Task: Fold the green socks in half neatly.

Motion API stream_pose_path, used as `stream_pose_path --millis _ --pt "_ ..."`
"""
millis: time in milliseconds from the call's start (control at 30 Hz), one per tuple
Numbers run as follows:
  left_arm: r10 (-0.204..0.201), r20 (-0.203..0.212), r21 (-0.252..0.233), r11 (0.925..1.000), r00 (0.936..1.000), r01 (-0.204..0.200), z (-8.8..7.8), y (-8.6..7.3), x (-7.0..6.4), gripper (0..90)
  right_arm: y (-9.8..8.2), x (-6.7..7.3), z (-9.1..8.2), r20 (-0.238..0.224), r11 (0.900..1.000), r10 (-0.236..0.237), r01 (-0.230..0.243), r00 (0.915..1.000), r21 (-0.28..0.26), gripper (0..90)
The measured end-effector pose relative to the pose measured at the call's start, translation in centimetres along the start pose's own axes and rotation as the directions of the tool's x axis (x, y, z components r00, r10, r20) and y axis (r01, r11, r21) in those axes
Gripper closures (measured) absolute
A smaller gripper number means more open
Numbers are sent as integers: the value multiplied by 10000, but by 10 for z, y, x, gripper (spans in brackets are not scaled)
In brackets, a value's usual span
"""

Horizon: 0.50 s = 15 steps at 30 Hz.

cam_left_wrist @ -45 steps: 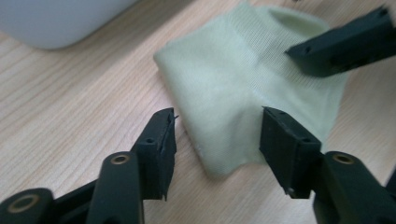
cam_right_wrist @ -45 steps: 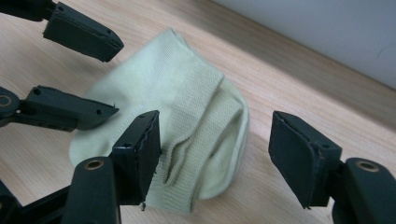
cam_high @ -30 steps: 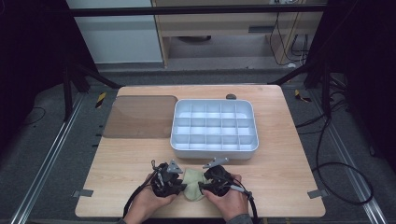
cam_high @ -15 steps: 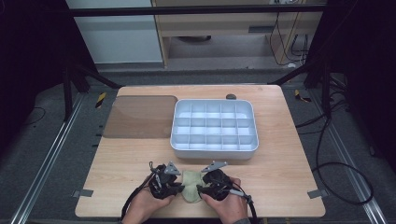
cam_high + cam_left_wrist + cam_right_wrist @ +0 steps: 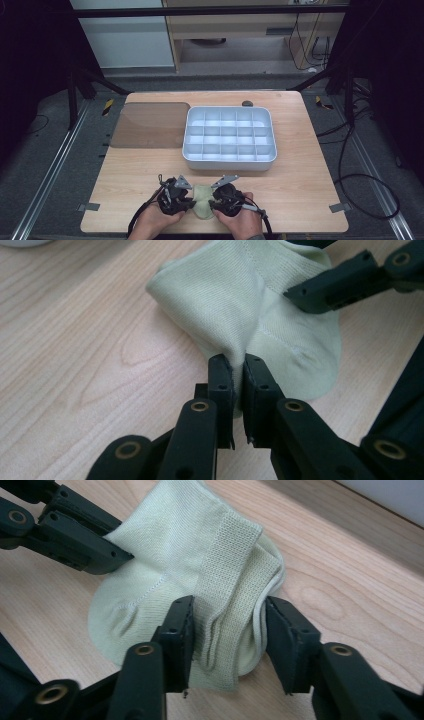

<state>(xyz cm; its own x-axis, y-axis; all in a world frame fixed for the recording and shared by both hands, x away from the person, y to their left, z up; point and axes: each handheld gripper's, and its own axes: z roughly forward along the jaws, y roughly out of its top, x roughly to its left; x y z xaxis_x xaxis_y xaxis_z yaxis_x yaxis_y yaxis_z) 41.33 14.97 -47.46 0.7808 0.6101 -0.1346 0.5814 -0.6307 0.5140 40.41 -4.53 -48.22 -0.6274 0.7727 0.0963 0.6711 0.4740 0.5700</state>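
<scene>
A pale green sock (image 5: 202,202) lies bunched at the bottom centre of the high view, on the wooden surface (image 5: 300,175) between two hand-held grippers. The left gripper (image 5: 239,385) is clenched on a raised fold of the sock, while the right gripper (image 5: 227,625) has its jaws apart around the ribbed cuff (both touch the fabric without pinching it flat). A white compartment tray (image 5: 230,137) sits mid-frame, with a brown mat (image 5: 147,125) to its left.

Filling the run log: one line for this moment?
left gripper: shut on sock | right gripper: open around sock cuff | tray: untouched
</scene>
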Motion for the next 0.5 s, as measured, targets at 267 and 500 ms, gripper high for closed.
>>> stream_pose_path --millis 267,500 --pt "-15 79 65 10000 10000 14 -2 -2 3 837 2 1 1 -113 9998 -173 175 9998 109 641" --pt "-71 -206 -166 9998 9998 67 -3 -2 5 730 3 1 1 -124 9997 -187 189 9997 175 649"
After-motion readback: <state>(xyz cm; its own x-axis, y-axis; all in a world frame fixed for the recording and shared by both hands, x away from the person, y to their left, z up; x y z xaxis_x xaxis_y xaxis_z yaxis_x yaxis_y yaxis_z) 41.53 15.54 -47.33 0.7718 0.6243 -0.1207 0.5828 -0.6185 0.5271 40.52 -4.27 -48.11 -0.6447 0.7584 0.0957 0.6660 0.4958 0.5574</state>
